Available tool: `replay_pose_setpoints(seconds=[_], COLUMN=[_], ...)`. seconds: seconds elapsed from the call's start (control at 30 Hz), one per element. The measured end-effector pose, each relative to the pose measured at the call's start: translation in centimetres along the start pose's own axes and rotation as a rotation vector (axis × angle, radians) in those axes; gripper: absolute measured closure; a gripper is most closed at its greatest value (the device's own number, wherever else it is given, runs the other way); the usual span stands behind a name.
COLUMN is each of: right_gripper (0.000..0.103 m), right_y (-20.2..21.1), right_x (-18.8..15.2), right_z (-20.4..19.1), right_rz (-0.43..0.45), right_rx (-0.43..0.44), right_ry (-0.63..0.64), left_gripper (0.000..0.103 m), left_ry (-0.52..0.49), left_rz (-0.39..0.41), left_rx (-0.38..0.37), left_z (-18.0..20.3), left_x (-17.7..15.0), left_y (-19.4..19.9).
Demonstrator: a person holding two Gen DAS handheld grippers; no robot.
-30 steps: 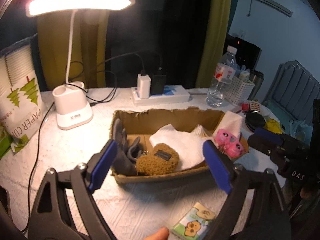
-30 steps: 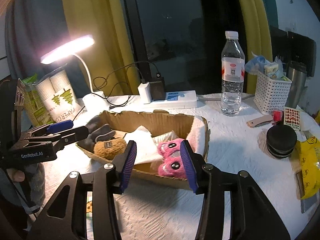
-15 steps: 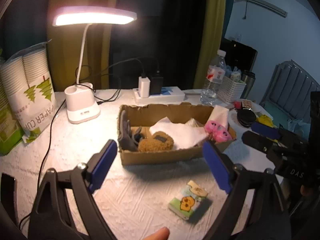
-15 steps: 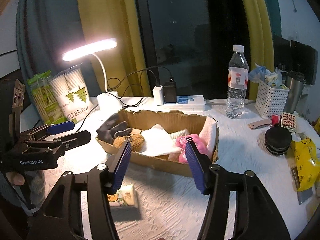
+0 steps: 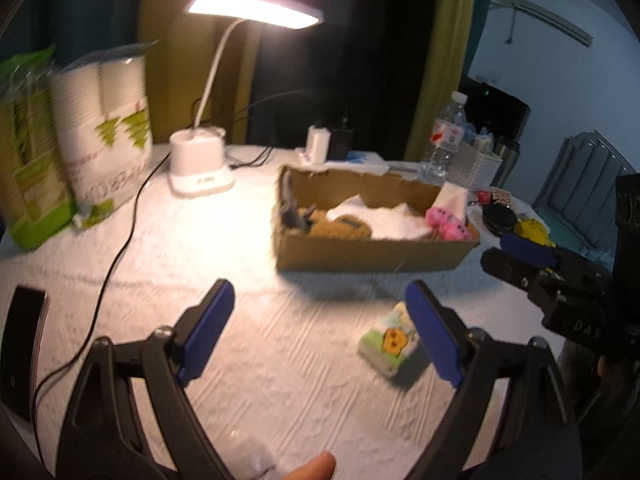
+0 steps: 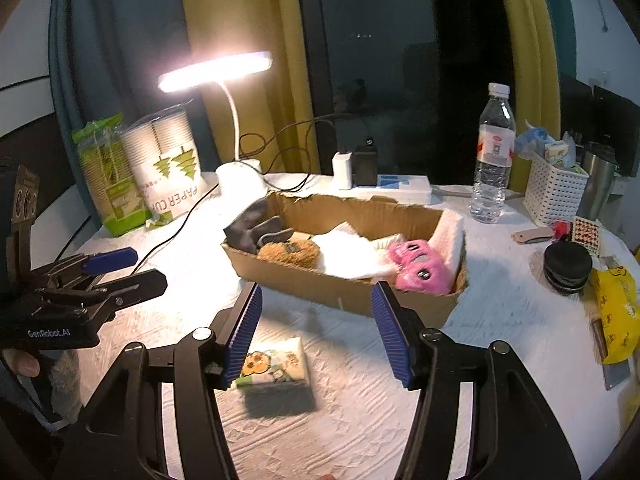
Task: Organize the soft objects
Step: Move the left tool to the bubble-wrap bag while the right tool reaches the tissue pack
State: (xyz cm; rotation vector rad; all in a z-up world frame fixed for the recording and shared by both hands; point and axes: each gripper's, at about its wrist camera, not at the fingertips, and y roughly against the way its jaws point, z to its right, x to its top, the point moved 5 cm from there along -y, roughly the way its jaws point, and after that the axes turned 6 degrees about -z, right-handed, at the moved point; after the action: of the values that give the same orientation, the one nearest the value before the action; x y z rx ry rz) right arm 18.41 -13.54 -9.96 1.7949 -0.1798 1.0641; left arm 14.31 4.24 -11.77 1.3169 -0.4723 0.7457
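Observation:
A cardboard box (image 5: 372, 254) (image 6: 316, 282) stands mid-table. It holds a grey glove (image 6: 250, 228), a brown fuzzy item (image 6: 290, 252), white cloth (image 6: 348, 250) and a pink plush toy (image 6: 420, 270) (image 5: 446, 222). A small tissue pack (image 5: 388, 344) (image 6: 276, 362) lies on the cloth in front of the box. My left gripper (image 5: 320, 330) is open and empty, well in front of the box. My right gripper (image 6: 318, 330) is open and empty, just above the tissue pack's right side.
A lit desk lamp (image 5: 200, 160), a sleeve of paper cups (image 5: 104, 136), a power strip with chargers (image 6: 384, 184), a water bottle (image 6: 492, 156), a white basket (image 6: 554, 190), a black round case (image 6: 568, 266), a yellow bag (image 6: 616, 316) and a phone (image 5: 22, 352) are on the table.
Both grippers have pulled back and up from the box, staying open. The box now looks smaller and farther, and the tissue pack has come into view in front of it.

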Motion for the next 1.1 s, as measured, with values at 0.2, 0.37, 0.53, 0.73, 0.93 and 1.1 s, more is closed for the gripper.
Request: replay_pose_setpoints(seconds=[0.2, 0.37, 0.53, 0.73, 0.93, 1.1], right_gripper=[0.043, 0.043, 0.043, 0.043, 0.043, 0.035], right_y=[-1.1, -1.7, -2.0, -1.7, -2.0, -2.7], right_x=[-1.2, -2.3, -3.3, -4.6, -6.1, -6.4], right_z=[-1.6, -3.1, -4.1, -4.6, -4.7, -4.2], right_rz=[-0.031, -0.055, -0.072, -0.087, -0.112, -0.132], right_rx=[0.034, 0.065, 0.082, 0.087, 0.083, 0.076], right_ry=[0.015, 0.034, 0.039, 0.035, 0.026, 0.012], left_gripper=[0.014, 0.014, 0.014, 0.014, 0.014, 0.015], left_ry=[0.054, 0.093, 0.118, 0.131, 0.144, 0.134], left_rz=[-0.034, -0.063, -0.109, -0.157, -0.202, -0.216], left_rx=[0.035, 0.063, 0.090, 0.117, 0.129, 0.126], left_z=[-1.9, -3.1, -3.8, -4.3, -4.6, -4.6], left_x=[-2.9, -4.9, -7.3, -9.4, -11.2, -11.9], left_y=[0.5, 1.0, 0.9, 0.5, 0.0, -0.6])
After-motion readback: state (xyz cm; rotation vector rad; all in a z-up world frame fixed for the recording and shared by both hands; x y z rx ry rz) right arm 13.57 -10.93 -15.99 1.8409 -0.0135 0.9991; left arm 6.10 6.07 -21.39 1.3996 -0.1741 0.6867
